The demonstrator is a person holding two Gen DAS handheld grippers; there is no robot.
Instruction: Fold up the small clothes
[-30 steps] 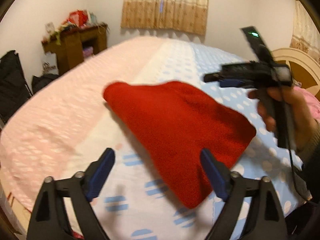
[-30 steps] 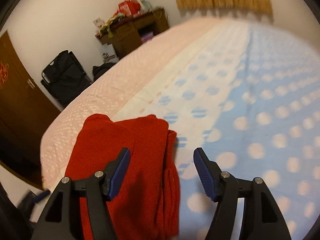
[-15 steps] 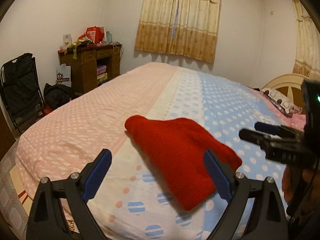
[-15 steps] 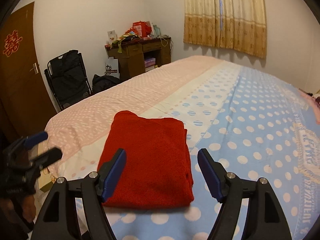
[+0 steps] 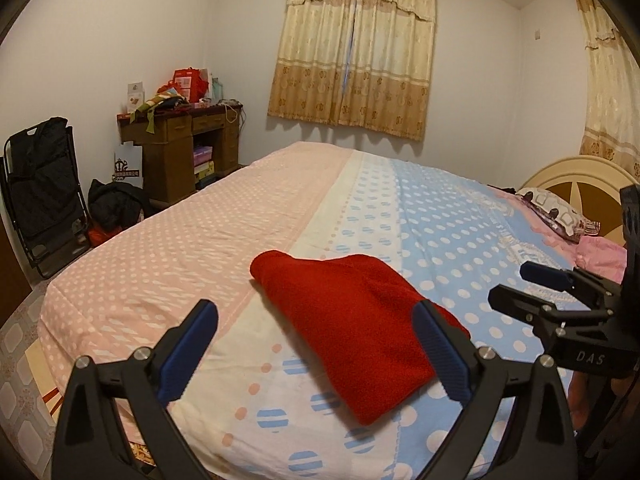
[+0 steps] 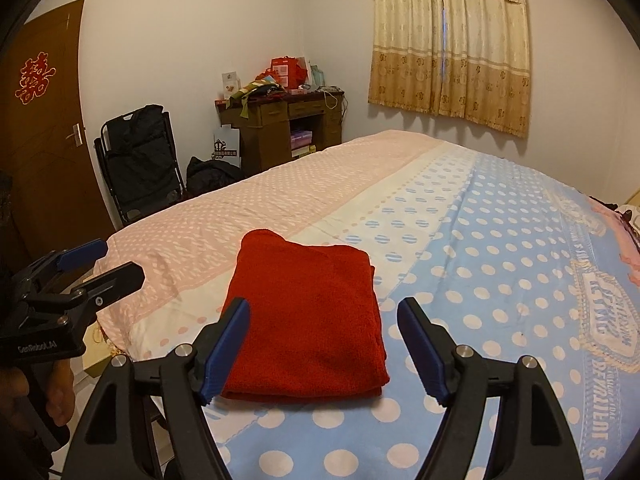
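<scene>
A red garment (image 5: pixel 356 328) lies folded in a compact rectangle on the polka-dot bed cover (image 5: pixel 224 240), near the bed's near edge; it also shows in the right wrist view (image 6: pixel 308 320). My left gripper (image 5: pixel 316 348) is open and empty, held back above the bed's edge, apart from the garment. My right gripper (image 6: pixel 324 344) is open and empty, held above and short of the garment. Each gripper shows in the other's view, the right gripper (image 5: pixel 516 292) at the right and the left gripper (image 6: pixel 116 260) at the left.
The bed cover is pink on the left and blue on the right (image 6: pixel 500 248). A pillow (image 5: pixel 556 212) and headboard (image 5: pixel 576 172) lie far right. A wooden desk (image 5: pixel 180 148), a black folding chair (image 5: pixel 40 192) and a brown door (image 6: pixel 44 128) stand along the left wall.
Both grippers have pulled back and up from the folded red garment, which now lies free and further away in both views. Both stay open.
</scene>
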